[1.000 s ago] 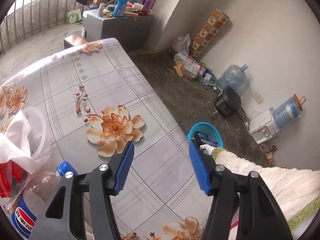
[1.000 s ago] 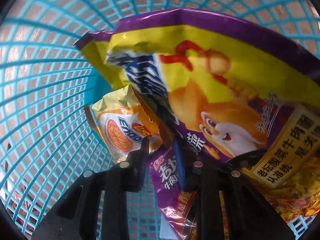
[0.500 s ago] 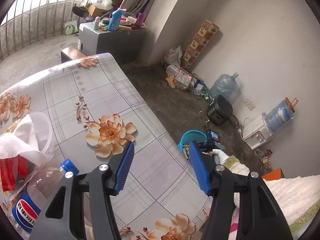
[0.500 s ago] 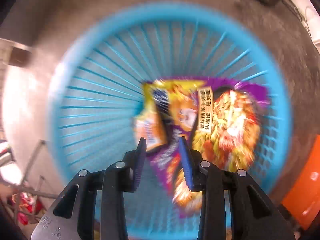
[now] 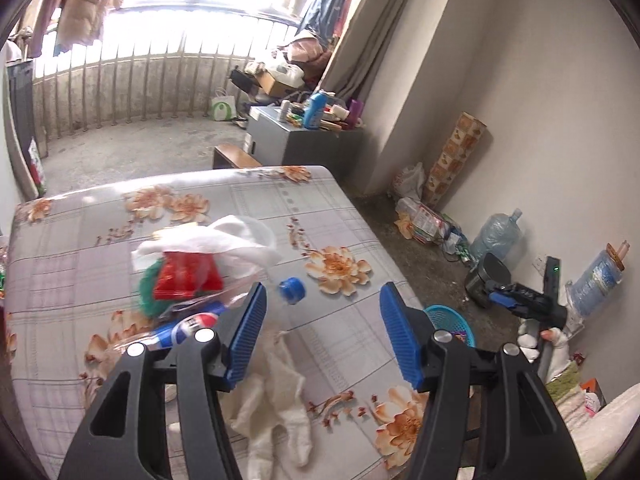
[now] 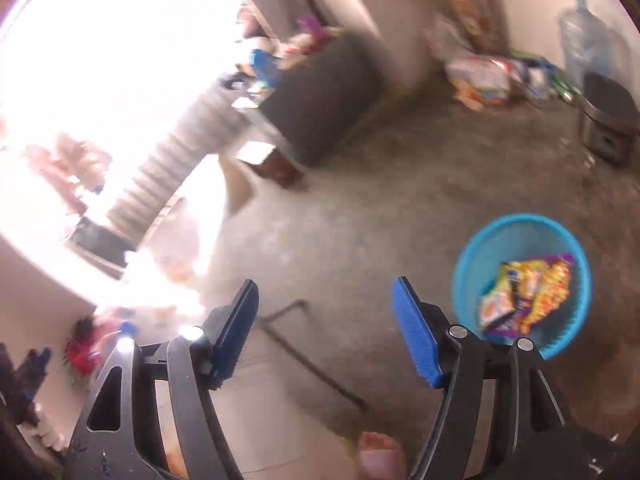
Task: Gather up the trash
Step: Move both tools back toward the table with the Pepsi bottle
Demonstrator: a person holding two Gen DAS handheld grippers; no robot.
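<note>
My left gripper is open and empty above the floral table. On the table lie a Pepsi bottle with a blue cap, a red wrapper under white tissue, and a crumpled white cloth. The blue trash basket stands on the floor past the table's right edge. My right gripper is open and empty, raised above the floor left of the basket, which holds snack wrappers. The right gripper also shows in the left wrist view.
A grey cabinet with bottles stands beyond the table. Bags, a water jug and a black appliance line the right wall. A bare foot is on the floor. A table frame bar crosses below the right gripper.
My right gripper opened, left the wrappers in the basket and rose up and to the left. My left gripper pulled back and up, so the bottle, wrapper and cloth came into view.
</note>
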